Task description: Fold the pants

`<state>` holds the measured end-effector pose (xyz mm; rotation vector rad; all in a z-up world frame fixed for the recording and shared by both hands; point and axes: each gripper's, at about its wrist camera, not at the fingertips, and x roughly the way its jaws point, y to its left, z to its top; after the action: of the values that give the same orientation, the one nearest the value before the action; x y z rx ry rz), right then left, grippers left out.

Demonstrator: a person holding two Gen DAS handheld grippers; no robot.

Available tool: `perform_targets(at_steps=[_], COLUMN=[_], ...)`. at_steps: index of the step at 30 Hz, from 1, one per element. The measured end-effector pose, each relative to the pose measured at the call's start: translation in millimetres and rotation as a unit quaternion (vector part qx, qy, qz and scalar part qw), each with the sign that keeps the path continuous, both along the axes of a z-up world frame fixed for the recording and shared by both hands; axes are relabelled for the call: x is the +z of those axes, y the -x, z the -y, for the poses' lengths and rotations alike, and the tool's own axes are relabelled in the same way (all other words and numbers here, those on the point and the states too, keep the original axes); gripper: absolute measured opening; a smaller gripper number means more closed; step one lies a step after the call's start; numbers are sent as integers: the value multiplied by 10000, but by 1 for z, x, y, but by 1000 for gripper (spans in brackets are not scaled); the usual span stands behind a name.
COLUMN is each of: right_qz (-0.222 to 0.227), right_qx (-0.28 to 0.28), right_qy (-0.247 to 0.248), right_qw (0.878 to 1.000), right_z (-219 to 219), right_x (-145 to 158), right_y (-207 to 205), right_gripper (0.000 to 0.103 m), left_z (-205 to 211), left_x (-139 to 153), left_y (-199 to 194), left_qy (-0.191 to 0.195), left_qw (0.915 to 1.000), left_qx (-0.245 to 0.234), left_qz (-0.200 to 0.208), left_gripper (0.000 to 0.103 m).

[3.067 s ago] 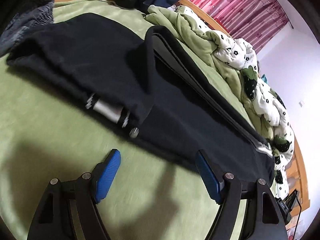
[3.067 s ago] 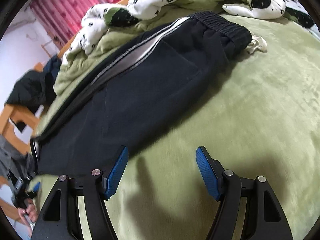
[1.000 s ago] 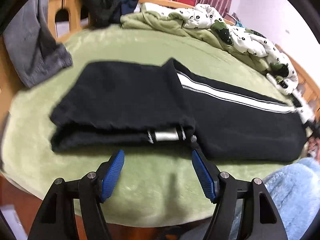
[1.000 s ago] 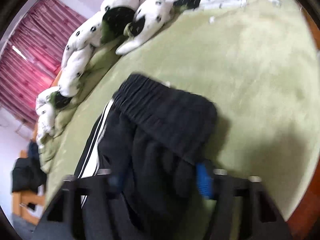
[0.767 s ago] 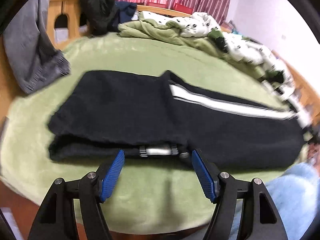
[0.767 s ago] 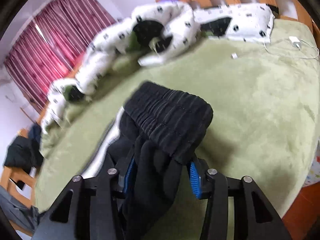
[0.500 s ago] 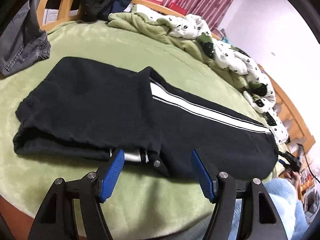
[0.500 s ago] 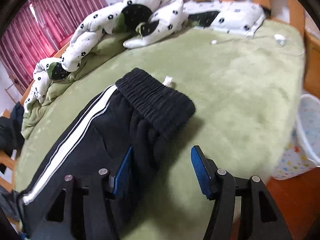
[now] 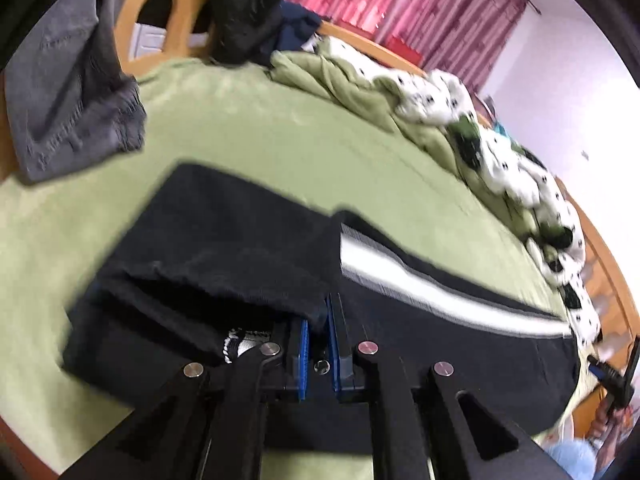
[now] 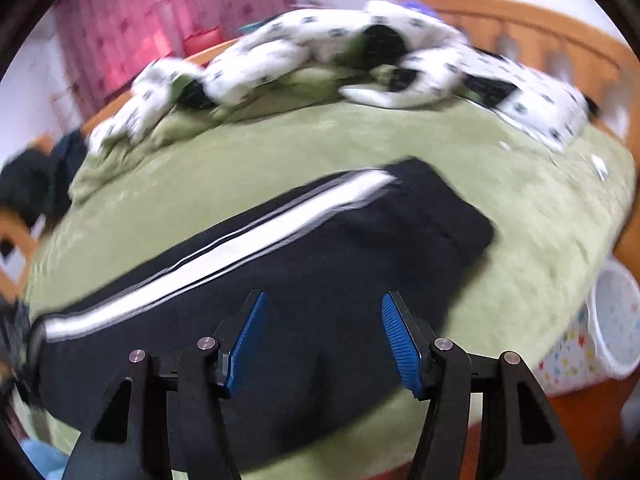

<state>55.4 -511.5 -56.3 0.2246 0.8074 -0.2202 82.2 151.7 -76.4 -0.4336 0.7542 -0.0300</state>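
Black pants (image 9: 224,248) with a white side stripe (image 9: 420,284) lie on the green bed, leg ends folded back over the middle. My left gripper (image 9: 318,340) is shut on the near edge of the folded leg cuff, blue pads (image 9: 303,344) almost touching. In the right wrist view the pants (image 10: 320,272) stretch left to right, waistband (image 10: 452,208) at the right. My right gripper (image 10: 320,332) is open and empty, hovering above the hip part of the pants.
A spotted white and green quilt (image 10: 320,52) is bunched along the far side of the bed. Grey trousers (image 9: 76,92) and dark clothes (image 9: 244,12) hang at the wooden footboard. A white patterned basket (image 10: 612,320) stands beside the bed. The green blanket (image 9: 280,148) surrounds the pants.
My left gripper moved forward and shut on the folded cuff edge. My right gripper let go of the waistband, opened, and pulled back above the hip.
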Motion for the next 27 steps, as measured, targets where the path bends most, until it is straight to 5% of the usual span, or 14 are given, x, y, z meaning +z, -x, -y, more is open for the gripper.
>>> perform_targets(at_steps=[8,15,17,19,22,27], right_qz=[-178,-342,-393,-473,-558,-592], right_qx=[846,1341,1405,1452,1466,1408], right_qy=[436,650,688,706,695,478], right_qw=[9953,9882,9869,9857,9852,9871], right_z=[-86,-128,-133,-136,-136,-136], right_x=[-3,-14,-19,-26,-35,-44], right_y=[-70,-105,-109,-111,-114,-121], right_gripper=[59,59,59,59,59,59], left_z=[-46,-74,-80,-86,-86,-75], left_x=[25,1,-2,-3,-2,-14], left_y=[-65,-95,-86,-72,-51,-67], left_qy=[-58,300,429,520,382,-152], left_qw=[9996,9989,9983,9982,9992,9996], left_qx=[195,-86,-190,-109,-43,185], left_qz=[195,-350,-335,-282,93,-147], left_gripper=[9,14,22,69,74,74])
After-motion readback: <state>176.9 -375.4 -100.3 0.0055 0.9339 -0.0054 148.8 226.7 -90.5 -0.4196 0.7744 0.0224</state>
